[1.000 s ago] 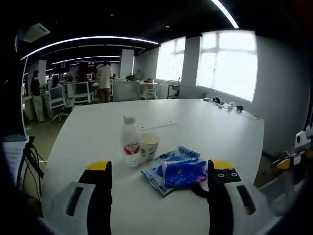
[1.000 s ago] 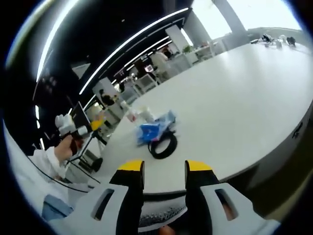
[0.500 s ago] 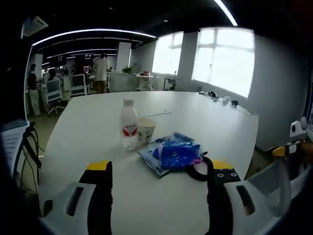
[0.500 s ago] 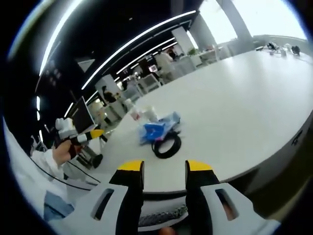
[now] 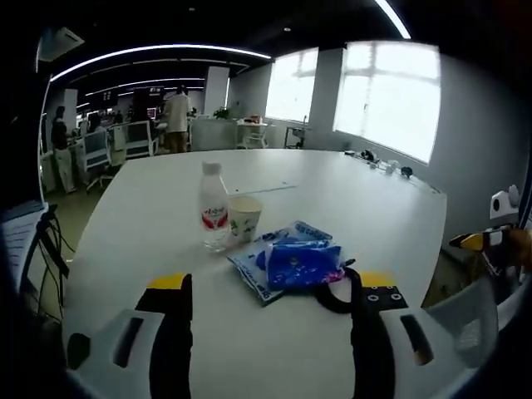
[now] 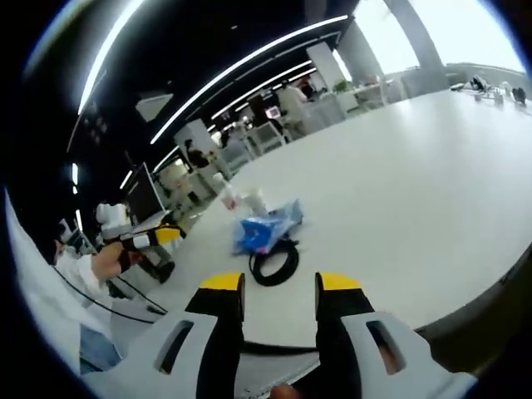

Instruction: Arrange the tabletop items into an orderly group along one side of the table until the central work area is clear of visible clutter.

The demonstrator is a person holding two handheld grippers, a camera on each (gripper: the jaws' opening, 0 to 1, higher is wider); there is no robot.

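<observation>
Centrally on the white table (image 5: 349,208): a blue plastic packet (image 5: 291,266), taken as landmark. Just beside its far left corner, a paper cup (image 5: 243,219), upright; touching or nearly touching the cup's left side, a clear water bottle (image 5: 214,208) with white cap and red label, also upright. Against the packet's near right edge, a black cable coil (image 5: 332,293), partly tucked under the packet. Farther along the table beyond the packet, near the windowed wall, a scatter of small dark objects (image 5: 384,166), too small to identify.

Nearer than the packet, in the left gripper view: left gripper (image 5: 268,287), jaws set wide apart, yellow-tipped, holding nothing, hovering over bare tabletop, the right jaw overlapping the coil in the picture. Right of the packet at the table's edge, the other gripper's yellow tip (image 5: 470,241).

Correspondingly in the right gripper view: right gripper (image 6: 278,287), jaws parted with a moderate gap, empty, near the table's edge (image 6: 465,283); beyond it the coil (image 6: 274,264), then the packet (image 6: 266,231), then cup and bottle (image 6: 229,199). Left of the packet, off the table, a hand (image 6: 112,262) with the left gripper's yellow tip (image 6: 162,236).
</observation>
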